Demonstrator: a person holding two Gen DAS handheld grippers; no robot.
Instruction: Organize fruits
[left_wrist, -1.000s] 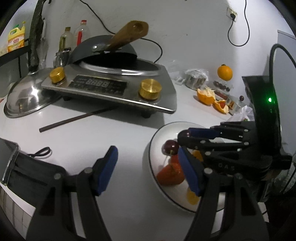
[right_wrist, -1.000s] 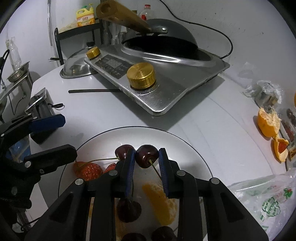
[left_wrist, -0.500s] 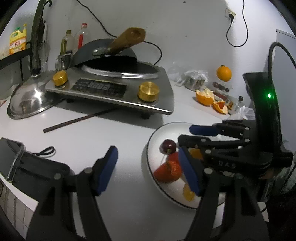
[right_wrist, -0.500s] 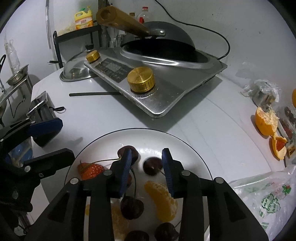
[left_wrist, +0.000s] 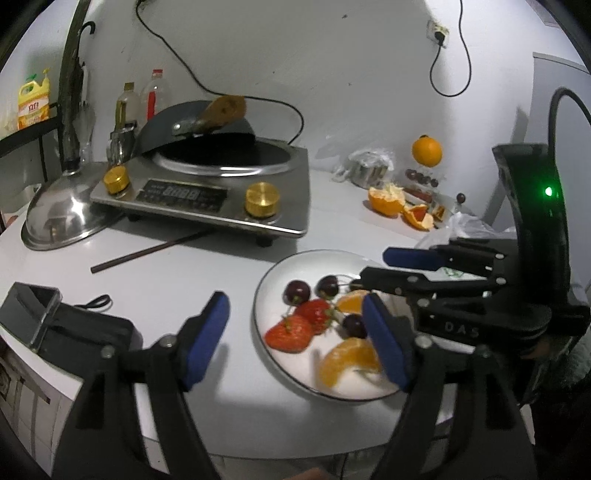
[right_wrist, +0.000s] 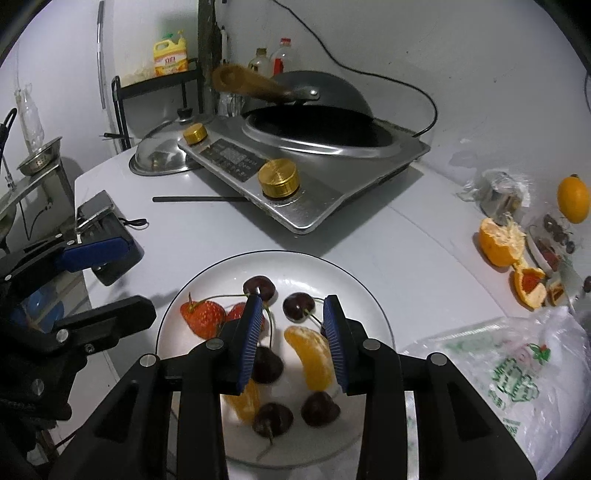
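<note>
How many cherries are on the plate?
5: two at the far side, one in the middle, two near the front. Fingers may hide more.

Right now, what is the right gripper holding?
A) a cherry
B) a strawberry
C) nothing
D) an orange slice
C: the right gripper has a gap between its blue pads and nothing pinched; the cherries lie on the white plate.

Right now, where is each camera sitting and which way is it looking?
Left wrist view: sits on the left gripper, jaws opening and empty, facing the cooker; right gripper shows.
Right wrist view: sits on the right gripper, looking down on the plate; left gripper shows.
Both share the plate, cooker and whole orange.
</note>
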